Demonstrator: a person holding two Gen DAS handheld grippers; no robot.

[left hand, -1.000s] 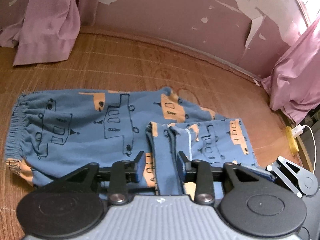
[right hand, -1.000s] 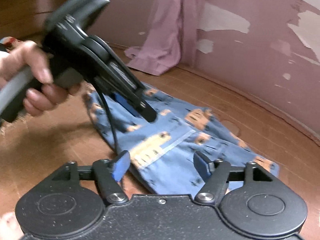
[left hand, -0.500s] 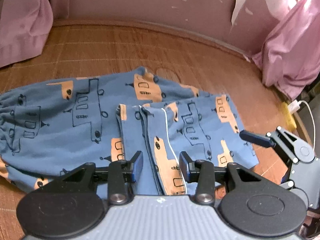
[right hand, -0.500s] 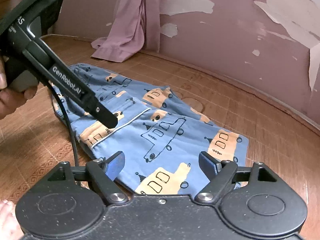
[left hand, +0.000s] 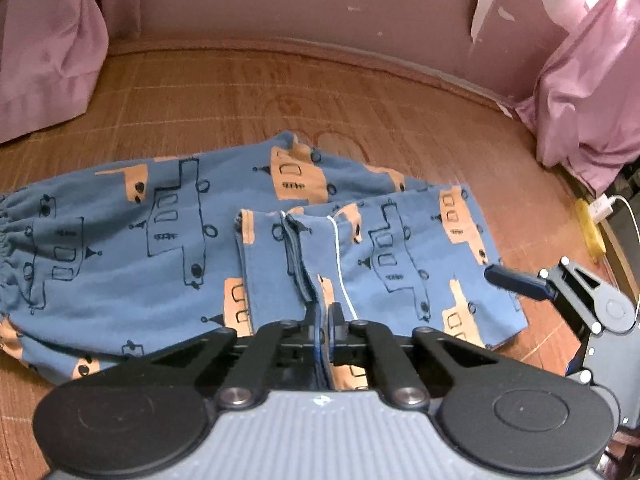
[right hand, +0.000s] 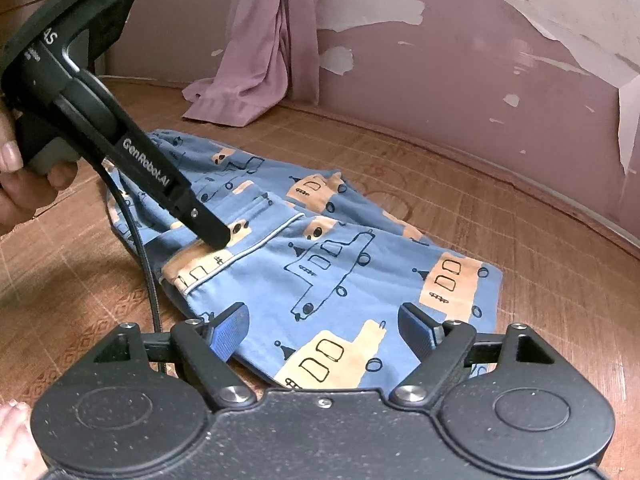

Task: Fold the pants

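since half a second ago the left gripper (left hand: 323,322) has gone from spread to clenched, its pads now pinching the hem of the folded-back legs of the pants (left hand: 160,248). from its own camera, a pink curtain (left hand: 44,60) hangs at far left over the mat (left hand: 224,92); the blue pants lie flat on that mat, waistband at the left edge, legs doubled back over the middle with a white piping line running down to the pinch. further right the right gripper (right hand: 323,326) shows one blue pad at the fold's edge, and another curtain (left hand: 588,92) hangs beyond.

in the right view a hand (right hand: 20,184) grips the left tool's handle at far left, its tip pressed into the cloth. the right gripper is released, fingers spread wide over the near corner of the fold, not closed on it.
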